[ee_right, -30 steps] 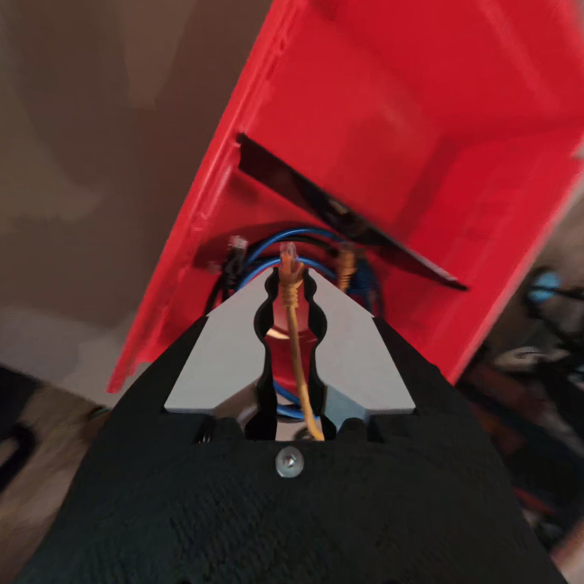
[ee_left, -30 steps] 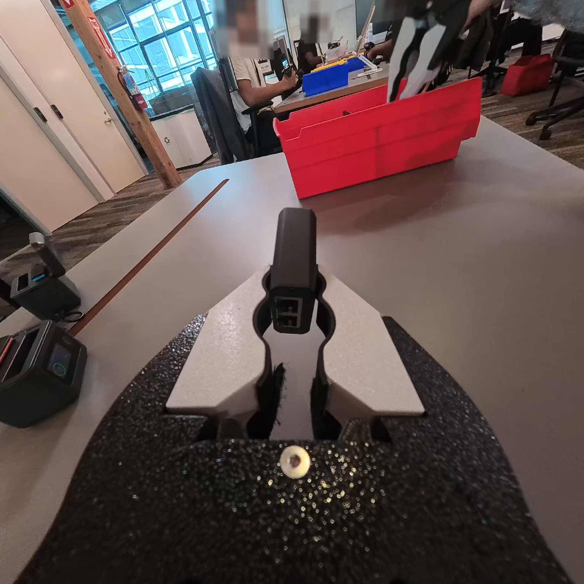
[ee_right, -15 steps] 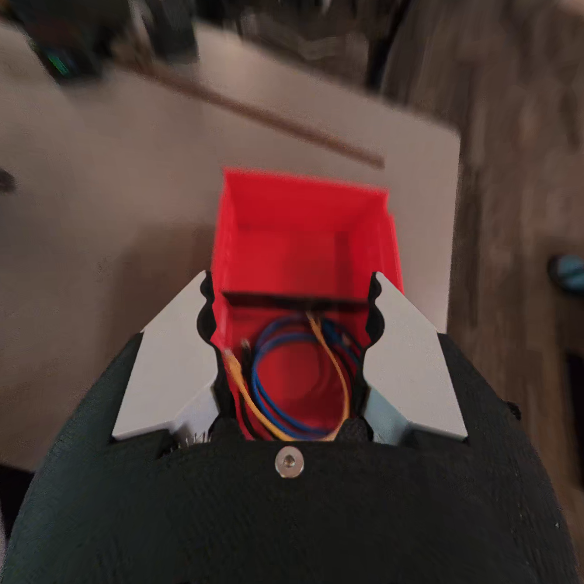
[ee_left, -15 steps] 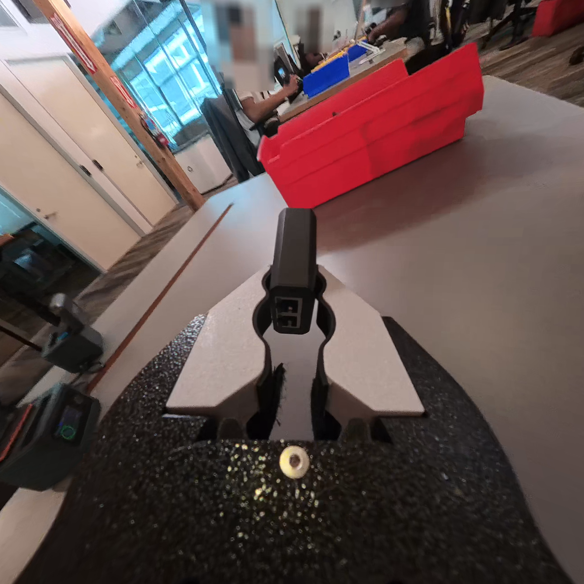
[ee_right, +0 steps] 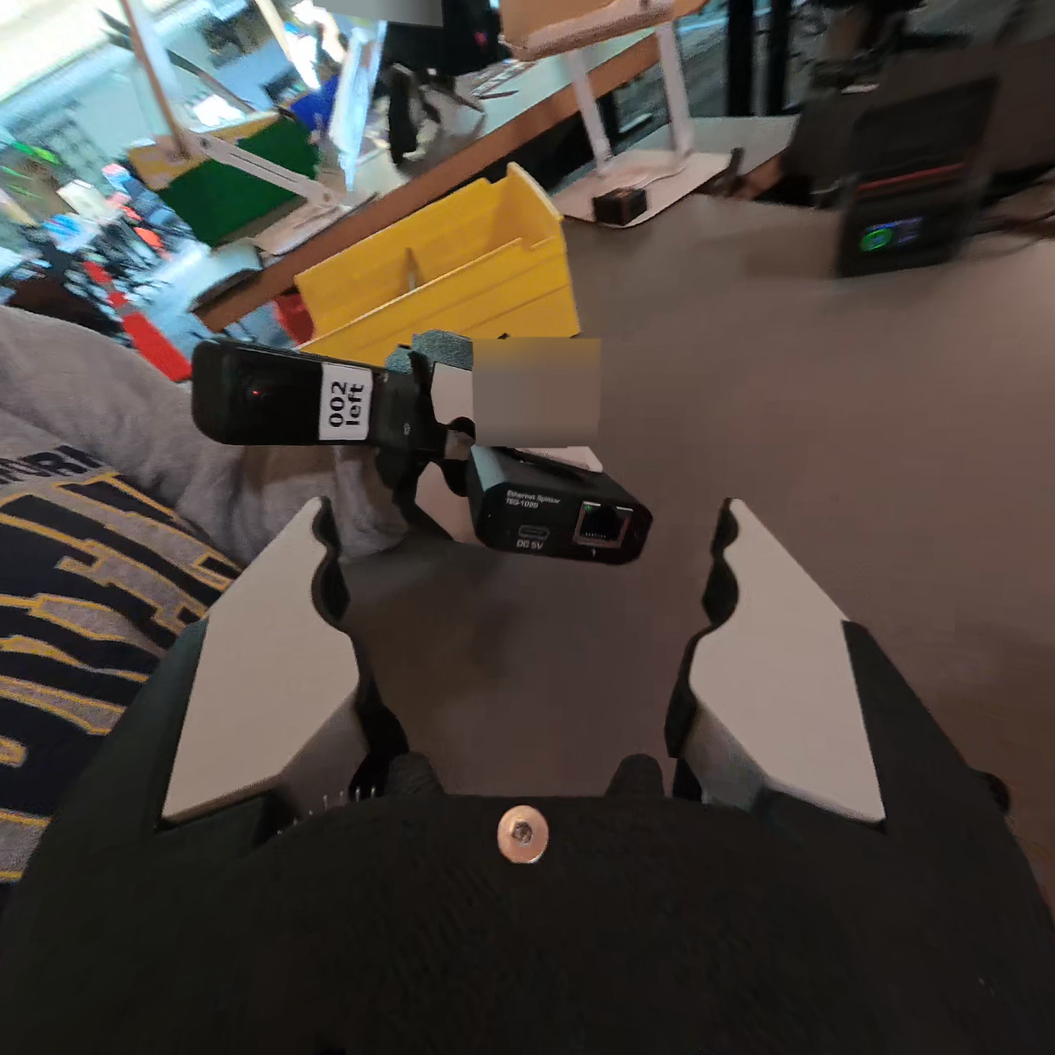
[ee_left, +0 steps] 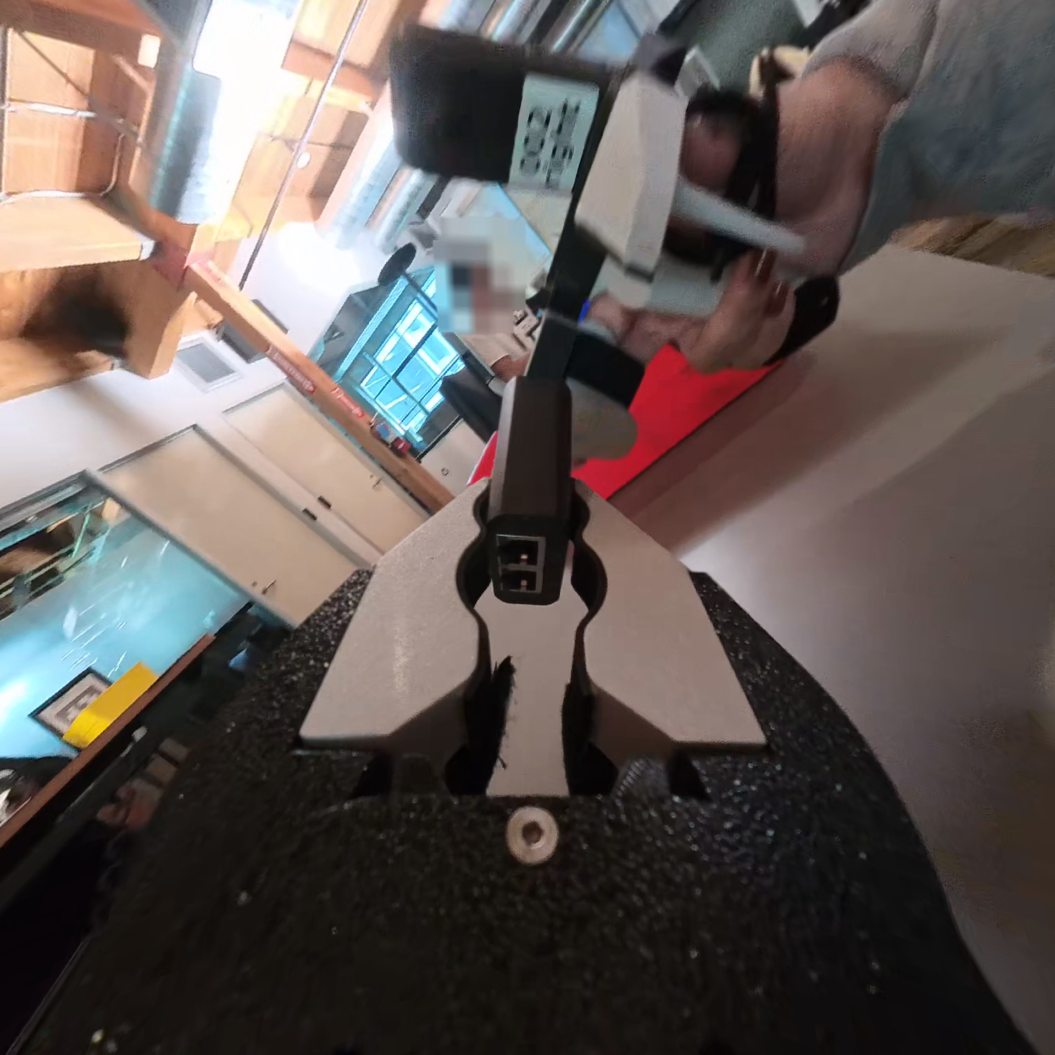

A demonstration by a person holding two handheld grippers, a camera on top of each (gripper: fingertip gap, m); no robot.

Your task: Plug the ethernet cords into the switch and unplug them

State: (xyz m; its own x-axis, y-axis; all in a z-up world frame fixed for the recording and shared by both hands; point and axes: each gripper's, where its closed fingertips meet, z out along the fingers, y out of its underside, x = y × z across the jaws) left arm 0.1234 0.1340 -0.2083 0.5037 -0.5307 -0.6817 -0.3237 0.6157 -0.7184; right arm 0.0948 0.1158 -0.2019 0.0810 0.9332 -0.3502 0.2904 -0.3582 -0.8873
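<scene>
My left gripper (ee_left: 528,548) pinches the black switch (ee_left: 531,491) lengthwise, its long axis running straight out along my fingers. My right gripper (ee_right: 522,576) is spread wide with nothing in it. The switch (ee_right: 562,522) hangs just ahead of it above the table (ee_right: 799,456), single port end facing me; no cord shows.

Colours near the two grippers

The black switch (ee_left: 532,502) is sitting between the light grey fingers (ee_left: 399,645) of the left gripper (ee_left: 531,548); a red bin (ee_left: 679,411) is showing beyond it. Beyond the right gripper (ee_right: 522,571), a yellow bin (ee_right: 456,274) is standing on the grey-brown table (ee_right: 799,434).
</scene>
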